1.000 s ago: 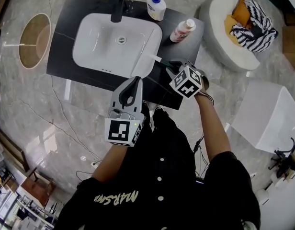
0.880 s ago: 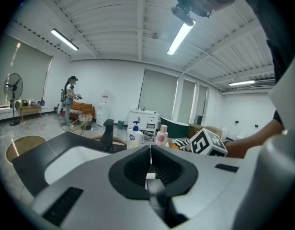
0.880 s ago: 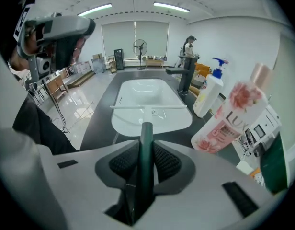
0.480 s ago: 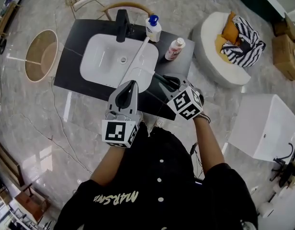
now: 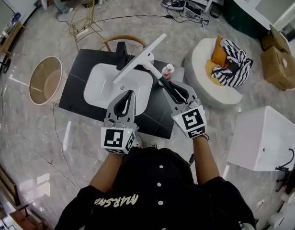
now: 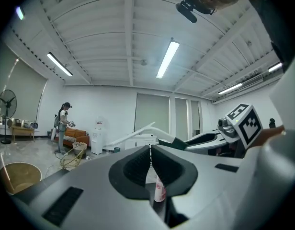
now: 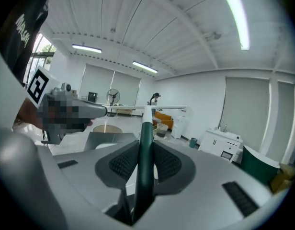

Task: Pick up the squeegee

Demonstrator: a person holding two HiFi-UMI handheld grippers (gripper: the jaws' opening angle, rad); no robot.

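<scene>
The squeegee (image 5: 139,58) has a long white blade and a dark green handle (image 5: 165,86). It hangs in the air above the white sink (image 5: 102,87), blade tilted up towards the tap. My right gripper (image 5: 172,89) is shut on the green handle; in the right gripper view the handle (image 7: 146,143) runs straight up between the pads to the level blade (image 7: 157,109). My left gripper (image 5: 128,95) hovers over the sink's near rim, shut with nothing in it. The left gripper view shows its pads together (image 6: 151,157) and the squeegee (image 6: 138,132) beyond.
A black counter (image 5: 75,87) carries the sink, a black tap (image 5: 121,53) and a pink-labelled bottle (image 5: 167,71). A round basket (image 5: 42,80) stands to the left, a white seat with striped cloth (image 5: 219,66) to the right, a white box (image 5: 265,138) nearer right. A person (image 6: 63,121) stands far off.
Both grippers have risen. The squeegee has come up off the counter beside the sink and tipped upward, its blade now high over the basin.
</scene>
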